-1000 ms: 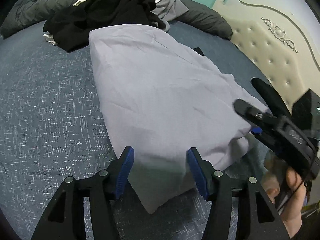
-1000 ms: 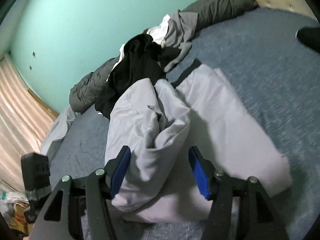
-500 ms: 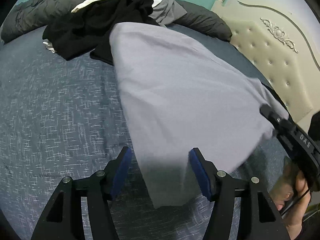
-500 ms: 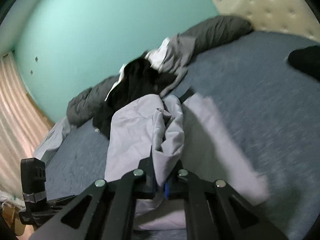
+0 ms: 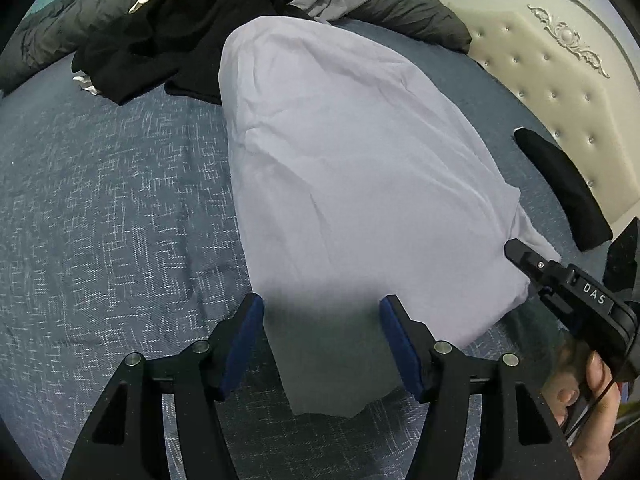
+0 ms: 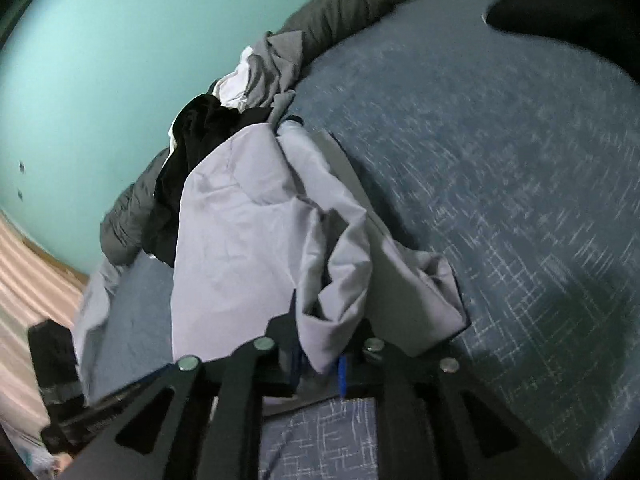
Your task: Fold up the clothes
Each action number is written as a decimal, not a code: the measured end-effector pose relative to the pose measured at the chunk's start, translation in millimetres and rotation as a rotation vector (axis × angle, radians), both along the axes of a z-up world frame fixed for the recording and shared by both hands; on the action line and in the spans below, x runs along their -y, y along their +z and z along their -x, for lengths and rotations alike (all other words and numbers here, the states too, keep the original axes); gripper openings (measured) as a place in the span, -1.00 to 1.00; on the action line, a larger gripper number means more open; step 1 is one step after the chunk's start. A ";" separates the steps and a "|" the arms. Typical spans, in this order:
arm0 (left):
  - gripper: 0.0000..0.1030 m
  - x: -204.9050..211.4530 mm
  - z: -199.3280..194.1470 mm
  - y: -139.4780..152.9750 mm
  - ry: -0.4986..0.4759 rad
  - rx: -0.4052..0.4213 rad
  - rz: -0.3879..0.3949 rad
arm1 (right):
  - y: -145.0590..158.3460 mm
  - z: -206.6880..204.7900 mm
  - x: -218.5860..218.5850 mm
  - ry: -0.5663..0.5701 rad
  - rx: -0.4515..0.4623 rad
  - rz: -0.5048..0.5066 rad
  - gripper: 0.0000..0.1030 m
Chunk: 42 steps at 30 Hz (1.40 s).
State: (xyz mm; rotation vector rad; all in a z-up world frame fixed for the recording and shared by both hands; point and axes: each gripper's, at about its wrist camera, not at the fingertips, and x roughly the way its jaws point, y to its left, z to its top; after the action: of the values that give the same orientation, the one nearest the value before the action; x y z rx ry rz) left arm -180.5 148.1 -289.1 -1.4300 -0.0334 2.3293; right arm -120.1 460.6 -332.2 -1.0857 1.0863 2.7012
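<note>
Folding lavender garment (image 5: 352, 168) on bed (image 5: 112, 200) | right gripper (image 6: 320, 360) is pinching its bunched edge, jaws easing apart | left gripper (image 5: 322, 340) is hovering released | we are keeping the carried edge taut, laying it square

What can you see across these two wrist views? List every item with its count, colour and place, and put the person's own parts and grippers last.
Lilac garment: one, pale lilac, spread over the middle of the bed, one edge bunched in the right gripper.
Clothes pile: one heap, black, white and grey, at the far side of the bed.
Dark quilt: one, charcoal, along the far edge of the bed.
Black item: one, black, on the bed by the headboard.
Bedspread: one, blue with white flecks.
Headboard: one, cream, tufted.
Wall: turquoise.
Hand: one, on the right gripper's handle.
Left gripper: black with blue pads, open over the garment's near end.
Right gripper: black, jaws opening, cloth between them.
</note>
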 end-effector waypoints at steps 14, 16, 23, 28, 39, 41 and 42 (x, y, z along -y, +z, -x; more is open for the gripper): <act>0.27 2.4 0.3 -5.8 -0.001 0.001 -0.005 | 56.8 -14.2 -5.6 -0.030 -0.145 -0.093 -0.39; 0.27 2.0 -0.3 -6.0 -0.002 0.002 -0.003 | 61.7 -12.9 3.1 0.011 -0.166 -0.106 -0.61; 0.27 1.4 0.0 -9.7 -0.006 0.012 0.001 | 43.9 2.5 21.6 0.132 -0.141 -0.045 -0.74; 0.32 2.7 3.2 -17.5 -0.011 0.031 -0.004 | 1.9 18.4 13.0 0.075 0.023 0.010 -0.92; 0.39 5.7 4.3 -21.0 0.007 0.032 -0.027 | -25.6 24.8 3.9 0.034 0.110 0.039 -1.00; 0.39 8.8 -0.3 -4.3 0.008 -0.021 -0.031 | -23.0 19.1 0.6 0.017 0.078 0.080 -1.00; 0.39 10.6 -2.7 4.8 0.008 -0.051 -0.032 | -18.6 14.6 -2.3 0.002 0.056 0.095 -1.00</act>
State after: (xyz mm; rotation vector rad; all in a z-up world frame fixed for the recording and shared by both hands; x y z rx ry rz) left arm -177.8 137.6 -284.2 -1.3574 -0.0617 2.3593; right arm -134.7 462.9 -350.9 -1.1688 1.2161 2.6276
